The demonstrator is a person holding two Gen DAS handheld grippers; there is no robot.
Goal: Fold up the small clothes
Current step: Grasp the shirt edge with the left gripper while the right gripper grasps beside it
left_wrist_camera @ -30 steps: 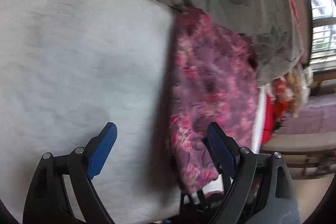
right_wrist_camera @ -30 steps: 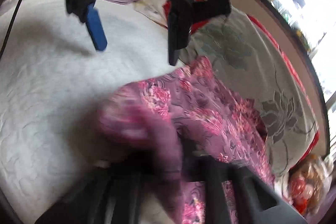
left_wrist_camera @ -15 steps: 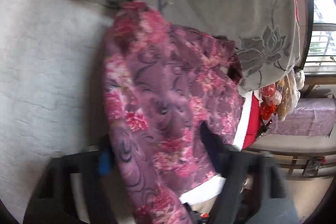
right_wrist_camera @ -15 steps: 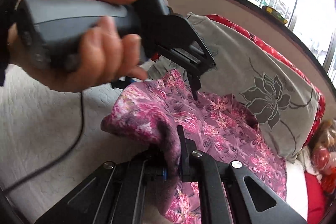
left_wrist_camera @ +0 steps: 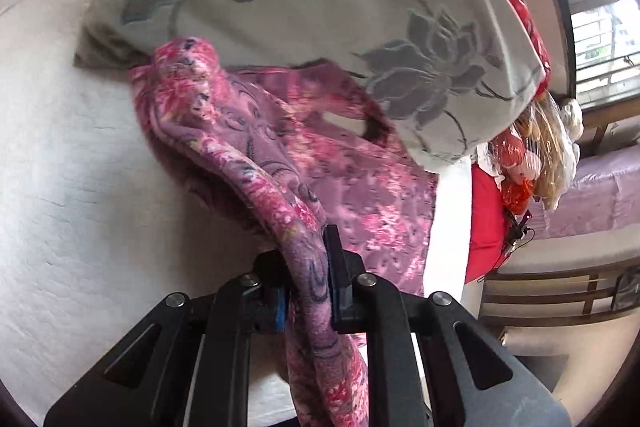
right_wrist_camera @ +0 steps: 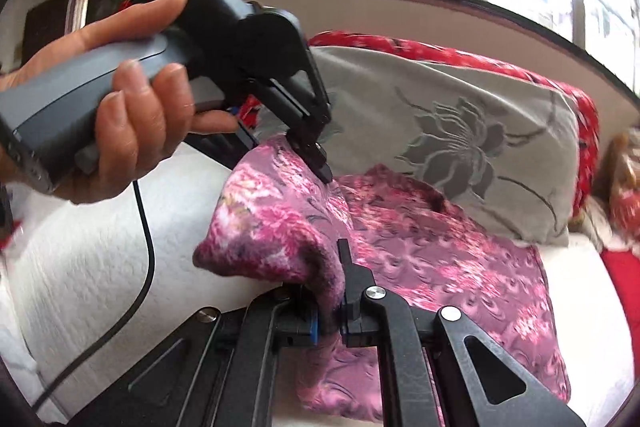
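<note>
garment (right_wrist_camera: 420, 251) lying on bed (right_wrist_camera: 80, 287), near edge lifting | you're clamping that edge with left gripper (left_wrist_camera: 308, 283) and right gripper (right_wrist_camera: 328, 311) | risk: cloth slipping out, fold skewing if you're pulling unevenly

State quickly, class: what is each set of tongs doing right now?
Left tongs: closed on the pink floral fabric garment.
Right tongs: closed on another edge of the same garment.

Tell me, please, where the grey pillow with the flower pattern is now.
In both wrist views the grey flower pillow lies at the far end of the white bedcover, just behind the pink floral garment, whose far edge reaches it; a red cushion is behind it.
</note>
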